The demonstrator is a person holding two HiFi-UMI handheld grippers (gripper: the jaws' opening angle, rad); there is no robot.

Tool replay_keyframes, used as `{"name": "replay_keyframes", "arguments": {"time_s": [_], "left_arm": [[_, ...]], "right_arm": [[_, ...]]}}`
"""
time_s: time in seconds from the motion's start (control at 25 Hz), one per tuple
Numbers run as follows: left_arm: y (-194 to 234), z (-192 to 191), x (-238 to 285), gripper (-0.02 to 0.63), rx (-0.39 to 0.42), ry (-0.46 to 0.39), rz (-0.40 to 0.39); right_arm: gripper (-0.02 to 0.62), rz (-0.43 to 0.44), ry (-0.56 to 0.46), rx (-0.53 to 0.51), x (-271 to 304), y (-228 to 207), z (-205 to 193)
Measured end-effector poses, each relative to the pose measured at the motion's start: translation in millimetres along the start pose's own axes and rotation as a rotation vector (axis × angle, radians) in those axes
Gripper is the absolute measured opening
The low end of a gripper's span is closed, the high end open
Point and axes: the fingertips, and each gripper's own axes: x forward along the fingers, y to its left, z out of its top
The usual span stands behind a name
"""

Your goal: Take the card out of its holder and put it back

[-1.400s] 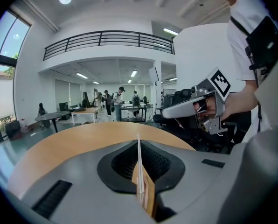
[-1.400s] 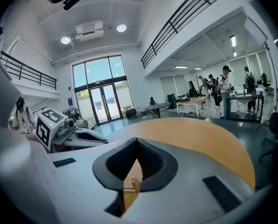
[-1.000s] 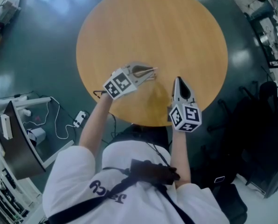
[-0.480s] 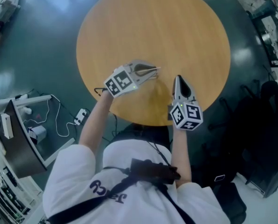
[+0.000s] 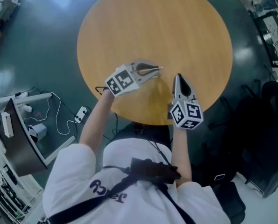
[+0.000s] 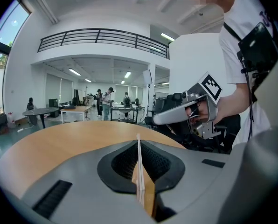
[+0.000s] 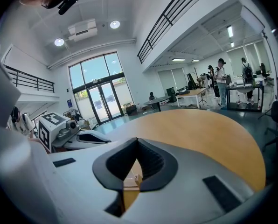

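One round wooden table (image 5: 176, 27), two grippers over its near edge. Left gripper (image 5: 160, 69) pinches one thin pale sheet (image 6: 138, 144), card or holder unclear, edge-on, seen only in its own view. Right gripper (image 5: 177, 77) has its jaws together.

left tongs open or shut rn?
Shut. In the left gripper view the left tongs have their jaws meeting along a thin seam, with no gap between them.

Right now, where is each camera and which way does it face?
Head view: on the person's head, looking down at the table, both forearms, left gripper and right gripper.
Left gripper view: on the left gripper, facing along its shut jaws across the table; right hand shows.
Right gripper view: on the right gripper, facing along its shut jaws toward glass doors.
Shared: each gripper view catches the other.
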Motion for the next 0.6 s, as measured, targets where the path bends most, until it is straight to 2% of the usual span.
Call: {"name": "replay_keyframes", "arguments": {"time_s": [0.6], "left_arm": [[2.3,4.4,2.9,0.028,-0.016,-0.046,-0.015]], "right_arm": [[0.006,-0.012,0.006,0.024,-1.3,-2.8,-5.3]]}}
